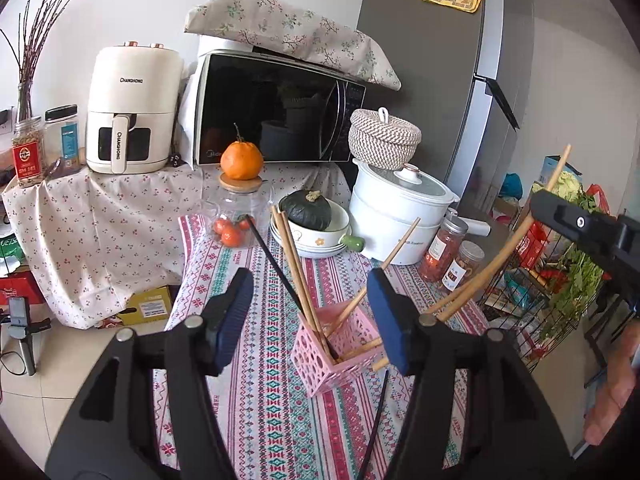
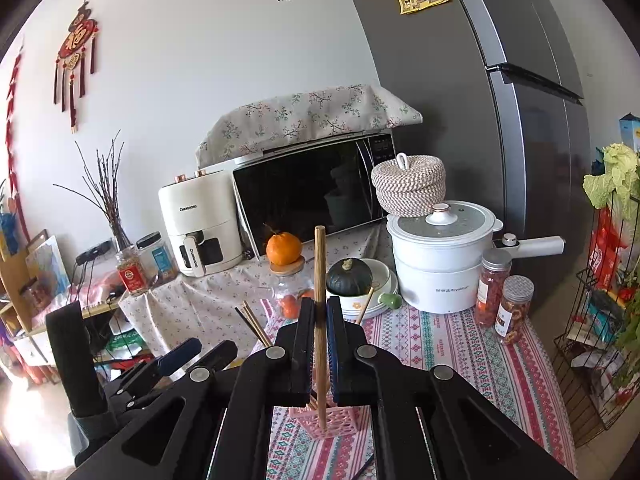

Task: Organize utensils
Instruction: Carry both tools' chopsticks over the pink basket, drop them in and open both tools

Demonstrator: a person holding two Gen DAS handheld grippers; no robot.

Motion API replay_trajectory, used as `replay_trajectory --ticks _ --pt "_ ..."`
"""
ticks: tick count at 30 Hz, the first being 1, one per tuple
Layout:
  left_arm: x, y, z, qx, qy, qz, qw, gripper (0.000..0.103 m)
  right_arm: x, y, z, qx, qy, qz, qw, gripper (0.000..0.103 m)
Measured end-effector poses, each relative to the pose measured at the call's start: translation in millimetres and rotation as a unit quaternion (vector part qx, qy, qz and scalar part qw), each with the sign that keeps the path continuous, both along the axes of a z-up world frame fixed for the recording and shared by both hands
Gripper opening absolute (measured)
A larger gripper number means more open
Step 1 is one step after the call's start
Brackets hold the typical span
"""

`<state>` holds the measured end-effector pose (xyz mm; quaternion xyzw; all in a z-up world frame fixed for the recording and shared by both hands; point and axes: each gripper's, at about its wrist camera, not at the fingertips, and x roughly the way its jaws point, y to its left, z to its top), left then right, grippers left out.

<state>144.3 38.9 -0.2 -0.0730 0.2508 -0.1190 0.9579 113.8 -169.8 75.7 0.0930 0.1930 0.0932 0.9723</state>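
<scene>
A pink perforated basket (image 1: 336, 354) stands on the patterned tablecloth and holds several wooden chopsticks (image 1: 294, 260) and a black chopstick (image 1: 272, 252), all leaning outward. My left gripper (image 1: 310, 280) is open, its blue pads on either side of the basket and above it, pressing on nothing. Another black chopstick (image 1: 376, 420) lies on the cloth in front of the basket. My right gripper (image 2: 320, 304) is shut on one wooden chopstick (image 2: 319, 264), held upright with its lower end over the pink basket (image 2: 324, 420). The right gripper (image 1: 538, 206) also shows at the right of the left wrist view.
Behind the basket are a glass jar of tomatoes (image 1: 236, 220), a bowl with a dark squash (image 1: 308, 216), a white pot (image 1: 400, 216) and two lidded jars (image 1: 452, 256). A wire rack of vegetables (image 1: 560, 280) stands off the table's right edge. A microwave (image 1: 276, 108) sits further back.
</scene>
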Motion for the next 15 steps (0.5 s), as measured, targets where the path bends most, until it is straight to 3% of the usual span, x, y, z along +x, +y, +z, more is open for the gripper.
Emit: replay_trajectory --ticks 8,15 --pt "-7 14 -24 0.033 0.07 -0.02 0.9968 0.071 20 19 -7 -0.021 -0.015 -0.017 1.0 0.006" --pt "-10 13 -37 0.056 0.092 -0.036 0.9936 0.071 43 26 -25 -0.033 -0.013 -0.032 0.999 0.006"
